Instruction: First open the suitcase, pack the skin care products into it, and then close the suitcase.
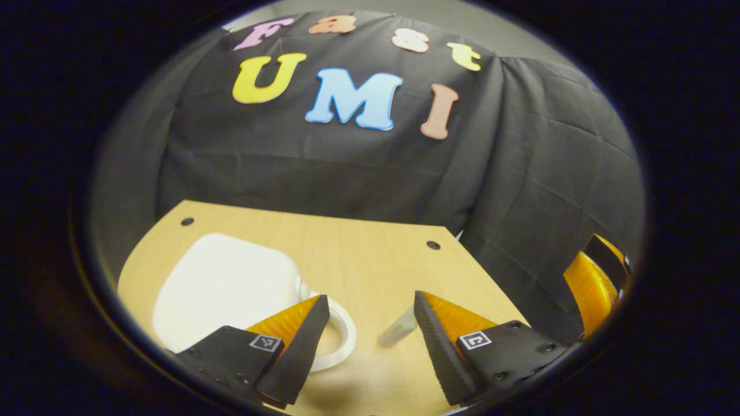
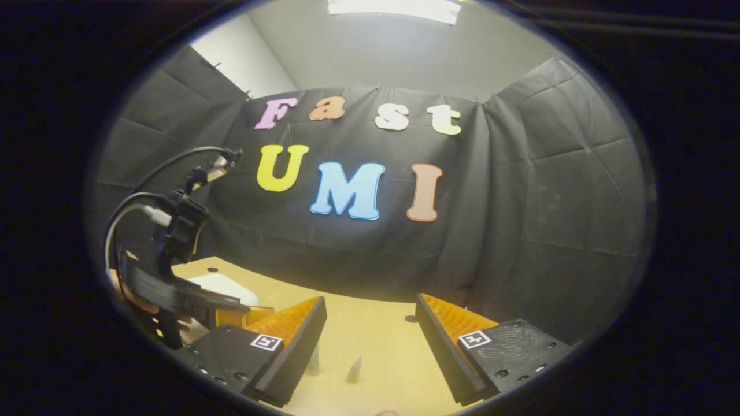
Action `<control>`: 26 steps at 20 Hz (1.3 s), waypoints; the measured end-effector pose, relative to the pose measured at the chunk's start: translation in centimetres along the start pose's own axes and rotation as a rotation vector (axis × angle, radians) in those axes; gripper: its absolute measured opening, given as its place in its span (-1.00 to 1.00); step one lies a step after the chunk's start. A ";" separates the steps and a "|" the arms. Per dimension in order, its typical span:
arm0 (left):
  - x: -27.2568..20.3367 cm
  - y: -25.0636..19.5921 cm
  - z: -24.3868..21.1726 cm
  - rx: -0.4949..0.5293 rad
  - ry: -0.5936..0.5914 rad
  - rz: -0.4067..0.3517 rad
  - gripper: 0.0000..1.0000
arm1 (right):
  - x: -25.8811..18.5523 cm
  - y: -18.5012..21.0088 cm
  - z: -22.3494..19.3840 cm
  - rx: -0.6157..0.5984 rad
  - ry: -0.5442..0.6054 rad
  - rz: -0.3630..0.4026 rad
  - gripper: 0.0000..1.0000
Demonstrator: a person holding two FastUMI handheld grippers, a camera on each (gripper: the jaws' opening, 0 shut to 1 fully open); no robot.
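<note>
table (image 1: 358, 254): light wood-look top, smooth, matt, faint grain
suitcase (image 1: 225, 283): white, looks like hard plastic, smooth, soft sheen
suitcase handle ring (image 1: 342, 335): same white plastic, smooth
tube (image 1: 399, 329): pale, looks translucent plastic; blurred, I can't tell more
my left gripper (image 1: 370, 323): finger faces finely ribbed, rubbery look; mounts matt, slightly grainy plastic with screw heads
my right gripper (image 2: 370, 329): same ribbed faces; right mount has a swirled, rough print texture
booth wall (image 2: 520, 202): cloth, matt, creased and quilted-looking
</note>
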State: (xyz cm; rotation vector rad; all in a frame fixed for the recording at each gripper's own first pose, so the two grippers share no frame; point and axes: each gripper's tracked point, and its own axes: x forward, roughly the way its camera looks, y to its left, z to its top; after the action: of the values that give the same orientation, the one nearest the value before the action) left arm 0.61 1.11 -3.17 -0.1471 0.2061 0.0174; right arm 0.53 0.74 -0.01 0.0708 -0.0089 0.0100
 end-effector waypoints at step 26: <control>8.1 4.8 -7.3 -0.022 0.730 0.130 -0.63 | 3.0 -3.1 -4.2 0.148 0.139 0.056 0.89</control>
State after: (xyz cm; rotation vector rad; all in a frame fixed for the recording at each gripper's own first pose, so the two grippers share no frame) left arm 6.91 4.84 -12.56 -0.1569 0.9439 0.0961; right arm 3.57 -2.02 -4.42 0.2182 0.1292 0.0713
